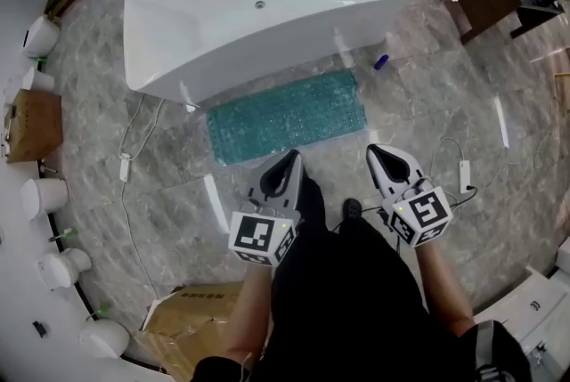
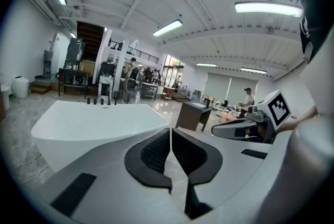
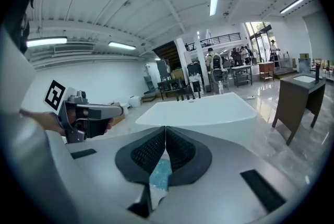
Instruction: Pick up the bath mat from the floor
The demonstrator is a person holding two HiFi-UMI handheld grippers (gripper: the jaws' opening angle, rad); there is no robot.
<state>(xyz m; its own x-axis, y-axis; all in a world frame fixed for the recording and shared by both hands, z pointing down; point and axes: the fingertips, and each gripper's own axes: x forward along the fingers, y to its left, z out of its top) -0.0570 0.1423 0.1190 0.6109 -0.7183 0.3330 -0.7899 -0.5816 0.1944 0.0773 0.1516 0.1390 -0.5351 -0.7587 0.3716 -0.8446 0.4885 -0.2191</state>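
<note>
- Ahead of both tongs, just past their tips, the bath mat (image 1: 287,116) is seen lying flat on the floor (image 1: 160,166), with its far edge beside the foot of the bathtub (image 1: 267,6).
- Left tongs (image 1: 289,159) are held short of the mat's near edge, pads pressed together, nothing between them.
- Right tongs (image 1: 378,150) are likewise closed tight and empty. A teal patch of mat is glimpsed below their pads in the right gripper view.
- No contact with the mat is shown. Both tongs are judged to be apart from it.
- Progress is judged as approach only. No part of the mat is lifted or folded.
- Left to do: tongs to be opened, lowered to the near edge, closed on it, and the mat raised clear of the floor.
- The mat is judged limp, so sagging or dragging is likely if it is gripped at one edge only.
</note>
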